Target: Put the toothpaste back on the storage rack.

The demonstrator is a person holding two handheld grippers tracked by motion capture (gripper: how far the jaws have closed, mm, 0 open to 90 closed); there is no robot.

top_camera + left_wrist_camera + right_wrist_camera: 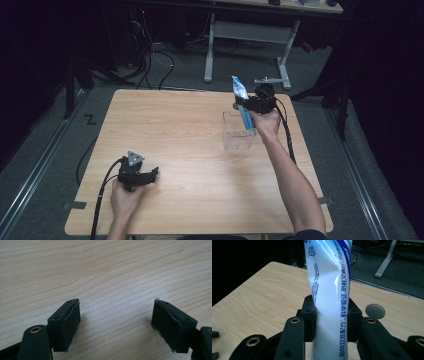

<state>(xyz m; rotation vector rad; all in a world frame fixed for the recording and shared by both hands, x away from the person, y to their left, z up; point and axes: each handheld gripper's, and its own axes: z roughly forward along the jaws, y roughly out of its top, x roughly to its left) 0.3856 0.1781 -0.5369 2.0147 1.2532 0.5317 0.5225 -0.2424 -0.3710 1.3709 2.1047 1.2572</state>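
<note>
Left gripper idle on the tabletop, right gripper lifting a toothpaste tube over a clear box.

Our left gripper (150, 176) rests low on the tabletop (175, 130), jaws spread wide with bare wood between them; our right gripper (246, 106) is clamped across the toothpaste tube (329, 287), which stands upright between its jaws, most of it above them; directly beneath hangs the clear box (236, 131); beyond the right jaw lies a small grey disc (375, 311); we judge the tube light, soft and glossy, apt to dent or slip, best held mid-body as now; blue Chinese print runs along it, hard for us to read reliably.
</note>
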